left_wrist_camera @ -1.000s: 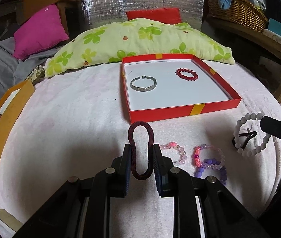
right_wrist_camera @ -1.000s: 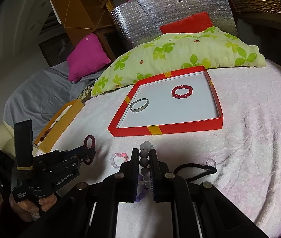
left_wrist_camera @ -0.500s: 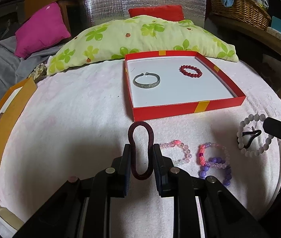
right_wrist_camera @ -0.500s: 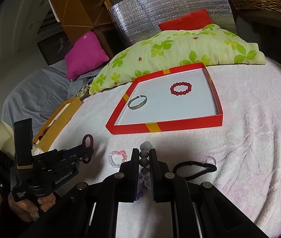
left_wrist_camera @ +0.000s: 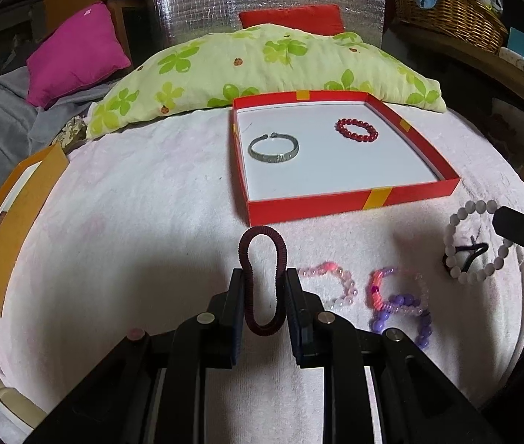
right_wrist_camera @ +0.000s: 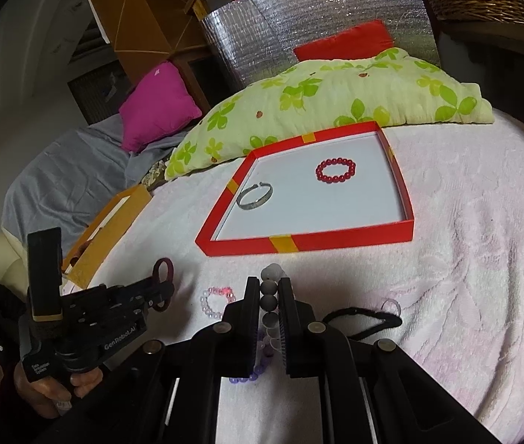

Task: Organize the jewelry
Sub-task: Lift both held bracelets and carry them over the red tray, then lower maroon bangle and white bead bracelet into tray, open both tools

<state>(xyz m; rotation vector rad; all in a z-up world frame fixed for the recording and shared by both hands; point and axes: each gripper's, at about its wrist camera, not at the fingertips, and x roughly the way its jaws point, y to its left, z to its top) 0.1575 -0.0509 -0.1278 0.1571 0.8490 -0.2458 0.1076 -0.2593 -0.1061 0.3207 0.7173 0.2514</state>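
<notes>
Left gripper [left_wrist_camera: 263, 288] clamped on a dark maroon fabric hair loop [left_wrist_camera: 262, 281], lifted clear of the pink towel, probably for carrying. Right gripper [right_wrist_camera: 269, 299] clamped on a white-grey beaded bracelet [right_wrist_camera: 270, 288]. Shallow red cardboard tray [left_wrist_camera: 350, 205] sits far, already holding a silver metal bangle [left_wrist_camera: 273, 148] left and a red beaded bracelet [left_wrist_camera: 356, 130] right.

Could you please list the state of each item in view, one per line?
Left claw: shut on maroon hair tie.
Right claw: shut on white bead bracelet.
Red tray: open, holding silver bangle and red bead bracelet.
Pink bead bracelet: lying loose on blanket.
</notes>
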